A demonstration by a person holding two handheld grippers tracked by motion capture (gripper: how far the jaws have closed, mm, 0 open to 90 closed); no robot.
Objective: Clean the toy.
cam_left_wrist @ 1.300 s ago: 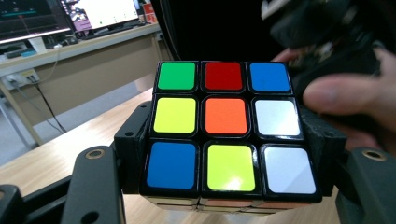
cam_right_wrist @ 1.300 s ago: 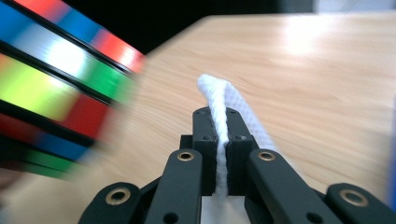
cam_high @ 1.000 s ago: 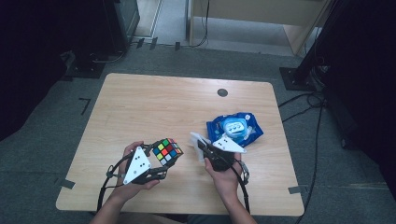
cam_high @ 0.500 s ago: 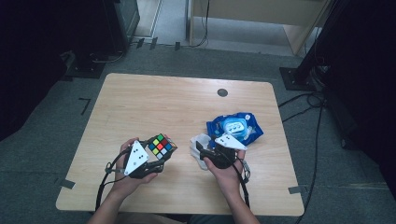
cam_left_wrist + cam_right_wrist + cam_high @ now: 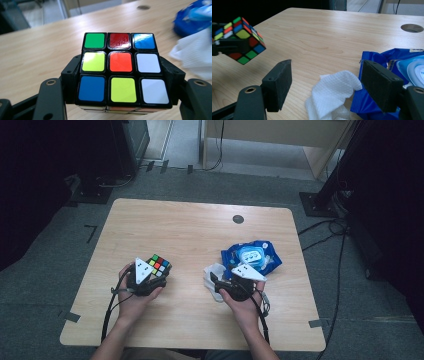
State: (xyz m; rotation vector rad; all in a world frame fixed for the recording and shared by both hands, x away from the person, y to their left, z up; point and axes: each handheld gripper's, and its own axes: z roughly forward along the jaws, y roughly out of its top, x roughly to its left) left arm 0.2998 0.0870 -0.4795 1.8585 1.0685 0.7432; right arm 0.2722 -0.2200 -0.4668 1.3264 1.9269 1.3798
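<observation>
The left gripper (image 5: 150, 276) holds a cube (image 5: 119, 68) above the counter (image 5: 195, 235), fingers clamped on opposite sides; it looks rigid, light and glossy. The right gripper (image 5: 325, 86), fingers just opened wide, hangs over a soft, limp wipe (image 5: 332, 97) beside a blue pack (image 5: 252, 257).

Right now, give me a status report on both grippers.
Left gripper shut on cube. Right gripper just opened, wipe loose between jaws. Nothing blocking.

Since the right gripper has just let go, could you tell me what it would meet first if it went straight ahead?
Most likely the white wipe, lying between the open right gripper, just ahead. Depth is hard to judge.
</observation>
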